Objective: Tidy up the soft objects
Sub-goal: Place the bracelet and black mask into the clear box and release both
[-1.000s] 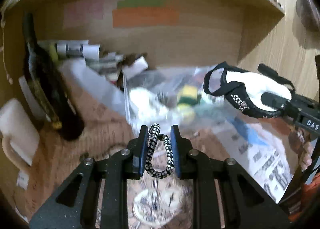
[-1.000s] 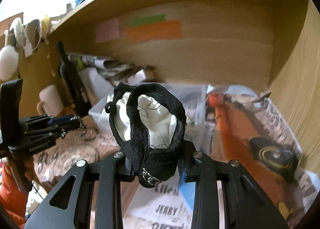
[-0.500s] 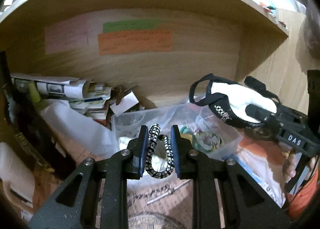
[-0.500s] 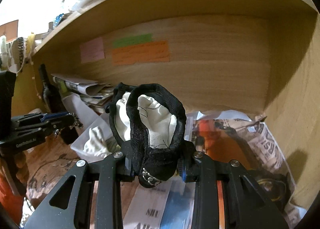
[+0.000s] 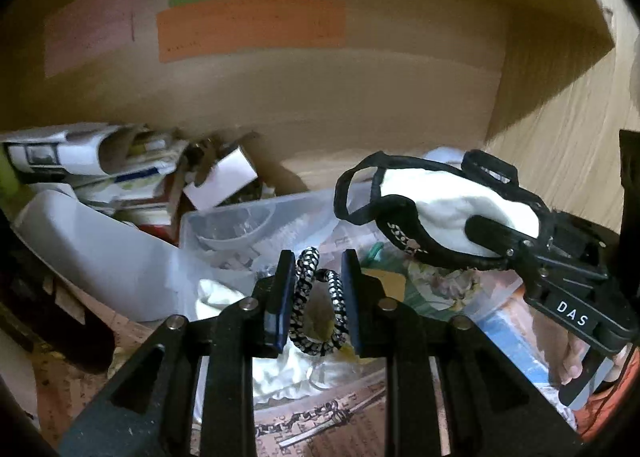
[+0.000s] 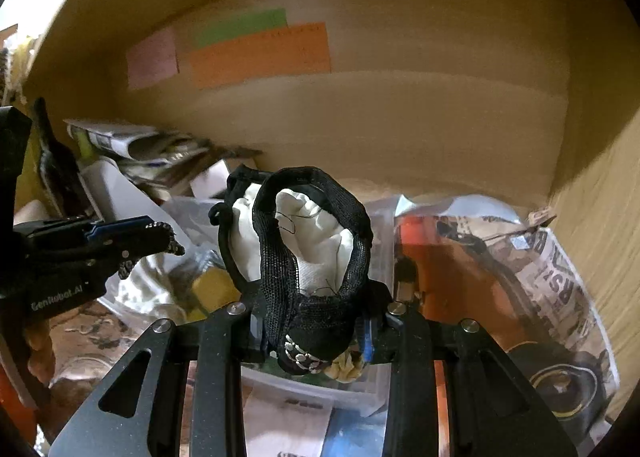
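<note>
My left gripper (image 5: 316, 293) is shut on a black-and-white braided hair tie (image 5: 304, 305), held just above a clear plastic bin (image 5: 224, 217) that holds white cloth and other soft items. My right gripper (image 6: 316, 325) is shut on a black-and-white fabric pouch (image 6: 308, 241) with black straps and a studded edge, held over the same bin (image 6: 320, 389). In the left wrist view the right gripper (image 5: 452, 233) and its pouch (image 5: 448, 209) hover over the bin's right side. In the right wrist view the left gripper (image 6: 160, 241) is at the left.
The bin stands inside a wooden shelf nook with coloured paper notes (image 5: 248, 25) on the back wall. Rolled newspapers (image 5: 80, 153) and a white lid (image 5: 88, 245) lie at the left. Newspaper (image 6: 560, 277) covers the shelf floor at the right. A wooden side wall (image 6: 600, 197) is close on the right.
Both grippers have moved forward and down, closer to the bin and the shelf's back wall. Each keeps its grip on its item.
</note>
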Tool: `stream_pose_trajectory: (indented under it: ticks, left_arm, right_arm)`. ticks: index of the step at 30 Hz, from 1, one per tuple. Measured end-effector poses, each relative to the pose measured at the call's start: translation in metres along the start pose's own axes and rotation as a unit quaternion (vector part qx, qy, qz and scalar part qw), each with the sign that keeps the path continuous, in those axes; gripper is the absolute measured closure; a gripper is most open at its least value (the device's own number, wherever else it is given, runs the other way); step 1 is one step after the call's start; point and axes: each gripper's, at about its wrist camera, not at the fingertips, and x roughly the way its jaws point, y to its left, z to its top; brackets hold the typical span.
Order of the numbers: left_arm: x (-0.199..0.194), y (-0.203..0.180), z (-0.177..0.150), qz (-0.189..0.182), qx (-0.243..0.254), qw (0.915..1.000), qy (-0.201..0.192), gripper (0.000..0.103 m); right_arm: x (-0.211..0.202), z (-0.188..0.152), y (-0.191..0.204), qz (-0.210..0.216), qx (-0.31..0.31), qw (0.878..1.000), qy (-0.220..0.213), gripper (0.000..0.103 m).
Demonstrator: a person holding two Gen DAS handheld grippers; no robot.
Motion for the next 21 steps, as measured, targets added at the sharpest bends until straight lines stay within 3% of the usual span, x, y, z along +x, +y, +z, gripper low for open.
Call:
stream_pose_trajectory:
  ticks: [5, 9, 12, 16, 21]
  left_arm:
    - [0.013, 0.0, -0.008, -0.008, 0.011, 0.9997, 0.021, 0.075]
    - [0.015, 0.0, -0.014, -0.006, 0.015, 0.9996, 0.023, 0.055]
    - [0.014, 0.001, -0.016, -0.004, 0.018, 0.9996, 0.02, 0.049]
    - [0.007, 0.004, -0.018, 0.005, 0.016, 0.9998, 0.008, 0.038]
    - [-0.008, 0.009, -0.016, 0.006, 0.005, 0.9999, -0.012, 0.035]
  right_arm:
    - [0.014, -0.005, -0.003, 0.0, 0.001, 1.0, 0.023, 0.07]
    - [0.022, -0.009, -0.006, -0.004, 0.003, 0.999, 0.037, 0.068]
    - [0.021, -0.008, -0.006, -0.011, -0.001, 0.999, 0.032, 0.059]
    - [0.021, -0.008, -0.005, -0.011, -0.006, 0.999, 0.033, 0.056]
    - [0.013, -0.007, -0.001, -0.011, -0.01, 1.0, 0.023, 0.042]
